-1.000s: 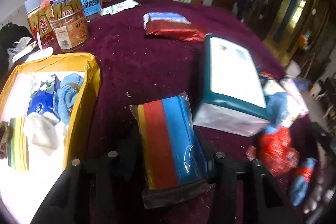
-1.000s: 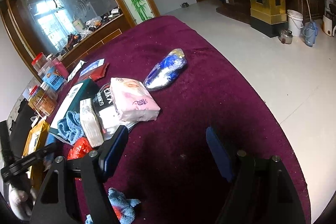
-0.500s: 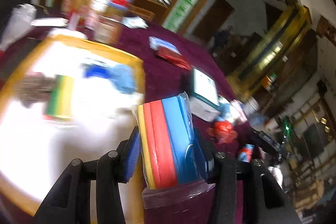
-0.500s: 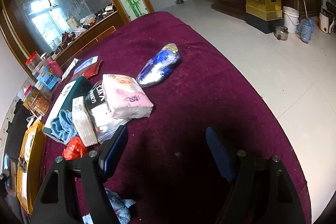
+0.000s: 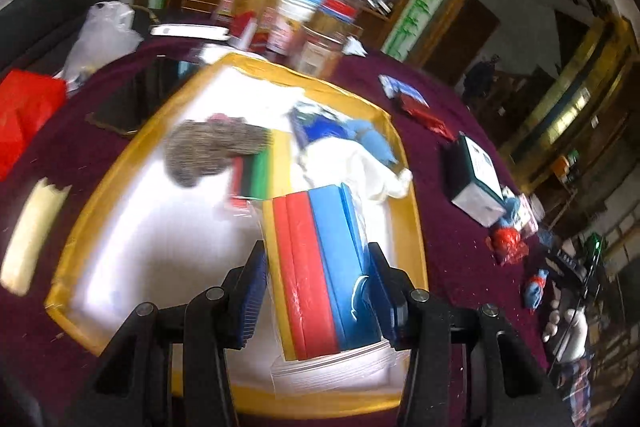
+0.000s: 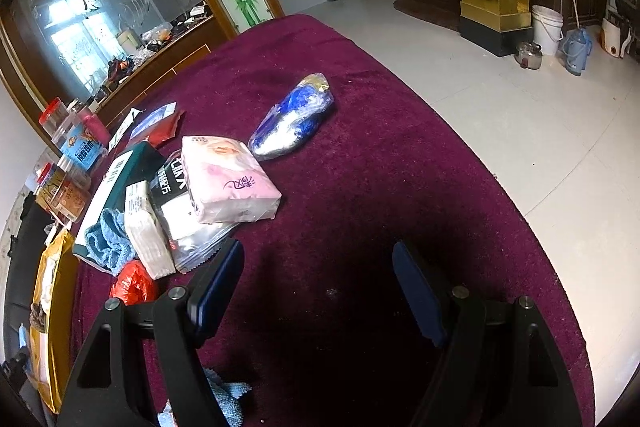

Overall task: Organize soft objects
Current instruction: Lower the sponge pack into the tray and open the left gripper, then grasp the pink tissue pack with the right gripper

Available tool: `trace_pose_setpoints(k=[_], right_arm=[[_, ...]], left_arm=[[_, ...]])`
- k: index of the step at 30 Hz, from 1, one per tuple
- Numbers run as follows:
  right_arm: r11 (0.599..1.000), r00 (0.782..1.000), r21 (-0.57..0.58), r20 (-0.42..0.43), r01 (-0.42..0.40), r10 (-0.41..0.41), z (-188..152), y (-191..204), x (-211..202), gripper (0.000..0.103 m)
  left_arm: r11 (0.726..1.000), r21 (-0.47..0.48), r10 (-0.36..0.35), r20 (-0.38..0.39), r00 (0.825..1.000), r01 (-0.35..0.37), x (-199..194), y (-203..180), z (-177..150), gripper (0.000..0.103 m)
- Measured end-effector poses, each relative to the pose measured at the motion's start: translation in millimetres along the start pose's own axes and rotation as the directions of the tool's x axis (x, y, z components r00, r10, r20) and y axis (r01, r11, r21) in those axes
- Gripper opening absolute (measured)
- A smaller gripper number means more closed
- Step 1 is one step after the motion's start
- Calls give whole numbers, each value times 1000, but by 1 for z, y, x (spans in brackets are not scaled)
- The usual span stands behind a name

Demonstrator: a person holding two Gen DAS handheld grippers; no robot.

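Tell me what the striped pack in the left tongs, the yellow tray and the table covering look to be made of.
Striped pack: likely foam or sponge sheets in yellow, red and blue, wrapped in clear glossy plastic that shows glare and a loose sealed edge.
Yellow tray: looks like a cardboard box with yellow tape over its rim, white inside; uncertain.
Table covering: maroon plush fabric, matte, with a short nap and lint specks.
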State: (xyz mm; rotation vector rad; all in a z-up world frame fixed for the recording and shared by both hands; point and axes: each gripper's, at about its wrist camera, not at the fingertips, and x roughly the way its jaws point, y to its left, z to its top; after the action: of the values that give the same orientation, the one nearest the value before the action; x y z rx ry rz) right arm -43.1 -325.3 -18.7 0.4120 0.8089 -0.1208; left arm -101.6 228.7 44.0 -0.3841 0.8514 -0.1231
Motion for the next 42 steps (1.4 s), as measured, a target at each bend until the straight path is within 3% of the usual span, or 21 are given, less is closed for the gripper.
trace_pose_setpoints(k=[8, 13, 17, 21, 26, 32, 33, 36, 42], right_arm=[[999, 1000, -45, -13, -26, 25, -4, 10, -5, 77], [992, 995, -87, -21, -94, 93, -13, 32, -25, 77], [979, 991, -157, -27, -131, 128, -11, 63, -33, 77], [966, 999, -257, 29, -30, 39, -5, 87, -34, 77], [902, 989, -406, 79, 146, -124, 7, 101, -16, 77], [905, 993, -409, 31, 120, -118, 22, 98, 10, 67], [906, 993, -407, 23, 117, -118, 24, 100, 16, 63], [908, 993, -408, -20, 99, -117, 30, 105, 34, 33], [920, 993, -376, -2, 111, -121, 37, 99, 26, 22]], left_arm=[[999, 40, 20, -97, 995, -16, 54, -27, 15, 51], [998, 57, 14, -120, 993, -7, 61, -34, 15, 61], [1000, 15, -17, -105, 994, 19, 51, -31, 13, 65], [999, 13, -44, -51, 998, 45, 22, -29, 8, 71], [999, 20, -32, 5, 999, 32, -13, -12, -4, 73], [998, -56, 14, 42, 999, -12, -36, 26, -10, 73], [997, -72, 24, 42, 999, -20, -37, 31, -11, 73], [993, -113, 35, 34, 999, -31, -39, 45, -15, 73], [992, -127, 28, 31, 999, -24, -41, 49, -22, 73]])
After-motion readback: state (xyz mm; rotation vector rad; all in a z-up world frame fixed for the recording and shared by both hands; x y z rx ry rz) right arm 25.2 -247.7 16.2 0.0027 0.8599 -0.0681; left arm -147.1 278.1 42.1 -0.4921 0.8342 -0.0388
